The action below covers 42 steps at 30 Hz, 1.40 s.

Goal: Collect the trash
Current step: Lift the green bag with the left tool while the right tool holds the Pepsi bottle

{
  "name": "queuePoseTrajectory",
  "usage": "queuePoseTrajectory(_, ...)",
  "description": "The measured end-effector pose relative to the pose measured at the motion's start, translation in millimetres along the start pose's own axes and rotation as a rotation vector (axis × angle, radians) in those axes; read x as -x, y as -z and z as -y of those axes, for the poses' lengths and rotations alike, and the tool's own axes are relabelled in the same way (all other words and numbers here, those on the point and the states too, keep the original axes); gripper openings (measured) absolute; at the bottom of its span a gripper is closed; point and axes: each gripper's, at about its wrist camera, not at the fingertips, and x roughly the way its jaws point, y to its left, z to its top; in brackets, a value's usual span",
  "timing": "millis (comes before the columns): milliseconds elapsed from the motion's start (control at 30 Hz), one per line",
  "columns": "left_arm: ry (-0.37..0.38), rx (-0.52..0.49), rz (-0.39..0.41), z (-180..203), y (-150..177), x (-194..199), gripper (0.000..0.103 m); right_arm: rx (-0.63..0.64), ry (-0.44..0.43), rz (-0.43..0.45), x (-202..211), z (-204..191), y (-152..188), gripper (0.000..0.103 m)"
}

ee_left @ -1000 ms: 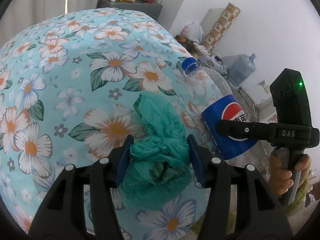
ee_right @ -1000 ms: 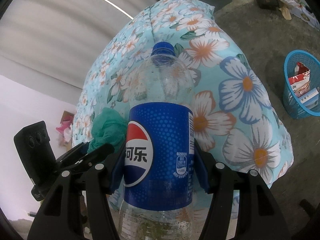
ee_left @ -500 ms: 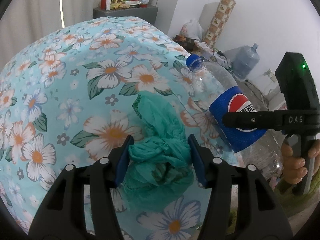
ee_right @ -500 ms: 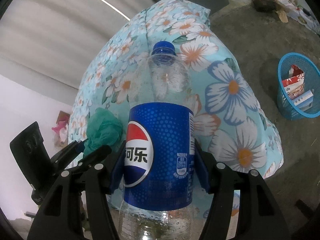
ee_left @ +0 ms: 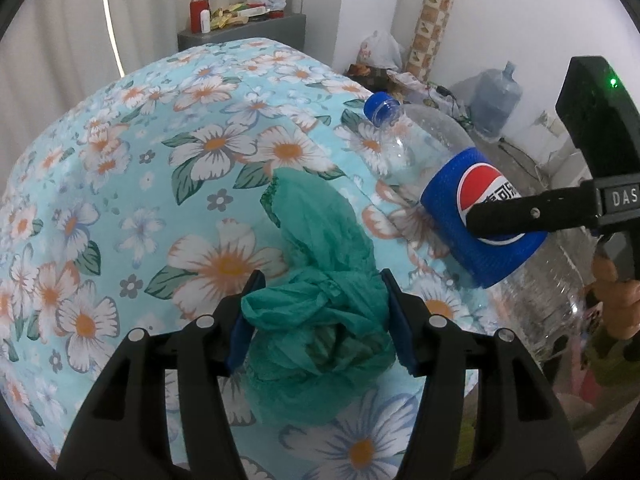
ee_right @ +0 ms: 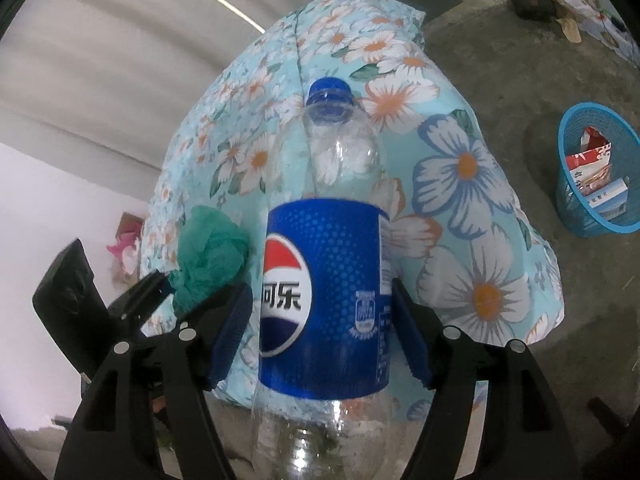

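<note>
Left tongs [ee_left: 320, 320] clamped on the green bag [ee_left: 320, 332]: both blue pads press into its crumpled bulk, and a loose tail of it runs forward past the tips. The bag sits above the floral sheet [ee_left: 160, 184]; can't tell if it touches. Right tongs [ee_right: 322, 332] grip the bottle [ee_right: 324, 304] across its blue label, right pad against the label, left pad right at the label's edge, cap [ee_right: 330, 92] pointing forward and away, clear base toward the camera. From the left wrist view the right tongs [ee_left: 504, 216] come in from the right, held level, one black finger lying across the bottle [ee_left: 472, 216] logo; the person's right hand [ee_left: 612, 300] wraps the handle below, only fingers visible. From the right wrist view the left tongs [ee_right: 160, 284] sit just left of the bottle, angled up to the right, with the bag [ee_right: 210, 258] bunched at the tips. Both loads are side by side, near but not clearly touching. Further right of the right tongs, on the concrete floor, a blue basket [ee_right: 576, 208] holds cartons. Ahead of the left tongs, beyond the sheet, a grey cabinet [ee_left: 240, 36] carries clutter; a water jug [ee_left: 496, 104] stands far right.
</note>
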Motion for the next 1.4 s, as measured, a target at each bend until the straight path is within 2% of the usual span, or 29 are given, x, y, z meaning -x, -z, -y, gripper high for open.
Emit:
queuePoseTrajectory(100,-0.002,0.004,0.006,0.2,1.6,0.9,0.053,0.013,0.022,-0.007,-1.2,-2.1,2.2,0.067)
queuePoseTrajectory(667,-0.034,-0.040,0.027,6.2,3.6,1.9,0.052,-0.031,0.024,-0.002,-8.3,-1.1,-4.4,0.067)
queuePoseTrajectory(867,-0.045,-0.045,0.036,5.8,3.2,3.4,0.050,-0.030,0.027,0.004,-9.5,-0.5,-3.7,0.061)
queuePoseTrajectory(1200,-0.061,-0.053,0.053,5.6,3.1,9.8,0.049,-0.037,-0.003,0.036,-2.5,4.9,-0.5,0.058)
queuePoseTrajectory(1400,-0.019,-0.063,0.104,7.2,-9.9,26.6,0.049,-0.062,-0.053,0.081,11.6,8.3,3.5,0.058)
